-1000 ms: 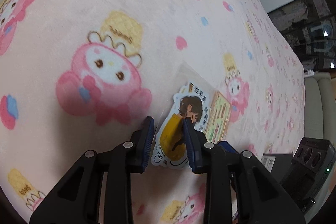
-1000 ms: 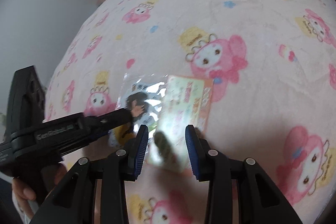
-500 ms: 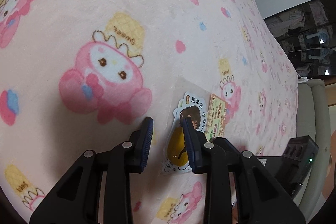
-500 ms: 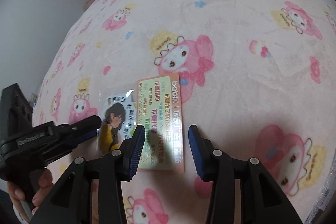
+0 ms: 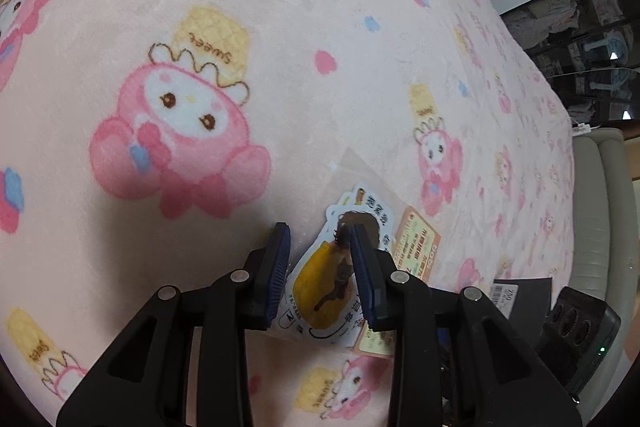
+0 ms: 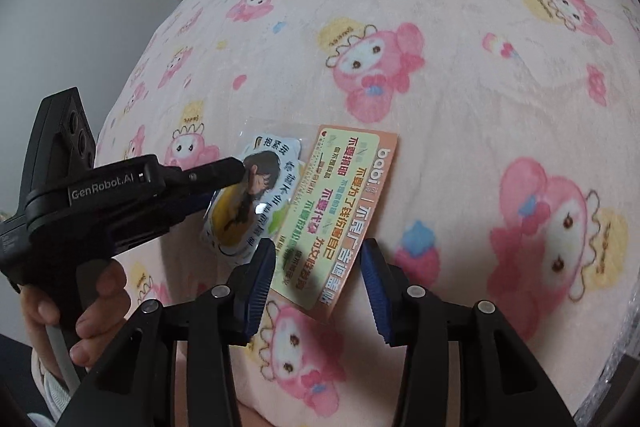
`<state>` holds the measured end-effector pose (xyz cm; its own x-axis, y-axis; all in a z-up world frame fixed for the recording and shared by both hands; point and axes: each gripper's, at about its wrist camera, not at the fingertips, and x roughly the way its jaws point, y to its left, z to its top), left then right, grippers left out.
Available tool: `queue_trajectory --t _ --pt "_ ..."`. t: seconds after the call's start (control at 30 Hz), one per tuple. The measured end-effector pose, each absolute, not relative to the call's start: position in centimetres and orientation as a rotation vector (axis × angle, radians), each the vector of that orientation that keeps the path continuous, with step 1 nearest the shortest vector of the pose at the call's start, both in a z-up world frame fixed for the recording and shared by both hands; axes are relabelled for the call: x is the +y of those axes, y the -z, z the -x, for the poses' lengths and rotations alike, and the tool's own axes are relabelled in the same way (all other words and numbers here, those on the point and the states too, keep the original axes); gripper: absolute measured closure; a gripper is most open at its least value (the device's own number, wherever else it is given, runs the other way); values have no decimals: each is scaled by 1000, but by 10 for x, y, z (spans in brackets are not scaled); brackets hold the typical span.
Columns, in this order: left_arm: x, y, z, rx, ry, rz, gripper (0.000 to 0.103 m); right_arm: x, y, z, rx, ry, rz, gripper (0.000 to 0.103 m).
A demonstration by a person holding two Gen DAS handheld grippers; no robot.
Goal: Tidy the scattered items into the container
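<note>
A die-cut sticker (image 5: 324,287) of a girl in a yellow dress, in a clear sleeve, lies on the pink cartoon blanket (image 5: 280,27). My left gripper (image 5: 320,231) is over it with its jaws partly apart and its tips resting on the sleeve. From the right wrist the same sticker (image 6: 256,195) shows under the left gripper (image 6: 224,183). An orange and green printed card (image 6: 336,199) lies flat beside it. The card's near end is between the pads of my open right gripper (image 6: 318,247), which do not press on it. No container is in view.
A person's hand (image 6: 96,291) grips the left tool's handle. In the left wrist view the right tool's black housing (image 5: 580,327) and a black item with a barcode label (image 5: 516,291) sit at the lower right. A beige cushion (image 5: 600,207) borders the blanket.
The card was blurred and raised between the right pads; now it lies flat on the blanket beside the sticker. The right jaws have widened. The left gripper has stayed on the sticker.
</note>
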<state>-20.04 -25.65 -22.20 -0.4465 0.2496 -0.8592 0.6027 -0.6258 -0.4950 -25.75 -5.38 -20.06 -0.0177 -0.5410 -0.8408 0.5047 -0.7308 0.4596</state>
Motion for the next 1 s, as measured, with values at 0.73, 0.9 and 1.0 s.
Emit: queue_trajectory --t 0.73,0.9,1.0 --pt "-169 161 186 1344 2539 -1623 92 9 139 223 -142 1921 -1390 90" --pt "-135 119 175 1299 2677 -1572 92 48 104 208 -173 1950 -1303 90" --pt "-115 110 175 1241 2709 -1553 92 72 83 199 -193 1958 -1244 90"
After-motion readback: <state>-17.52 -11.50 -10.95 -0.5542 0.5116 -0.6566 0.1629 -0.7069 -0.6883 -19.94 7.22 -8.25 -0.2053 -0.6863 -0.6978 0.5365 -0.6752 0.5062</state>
